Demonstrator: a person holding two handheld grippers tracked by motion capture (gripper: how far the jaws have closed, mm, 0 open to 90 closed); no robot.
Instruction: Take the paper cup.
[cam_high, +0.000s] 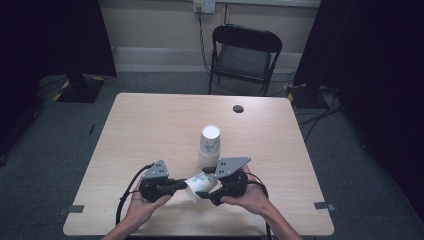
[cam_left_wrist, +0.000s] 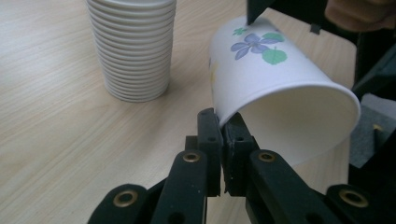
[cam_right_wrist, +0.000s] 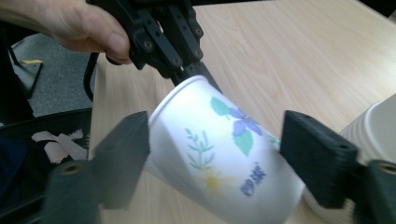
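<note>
At lower centre of the high view, the paper cup (cam_high: 199, 184) lies tilted, mouth toward lower left, its rim pinched by the left gripper (cam_high: 176, 186), while the right gripper (cam_right_wrist: 215, 163) straddles it released.

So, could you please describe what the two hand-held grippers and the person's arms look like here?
Both are black, boxy units. The left hand-held gripper and the right hand-held gripper each carry a grey three-cornered plate on top and trail a black cable. The jaws are black linkage bars with brass-coloured pivot rivets and blocky ribbed pads. The forearms are bare, with no sleeves in view.
</note>
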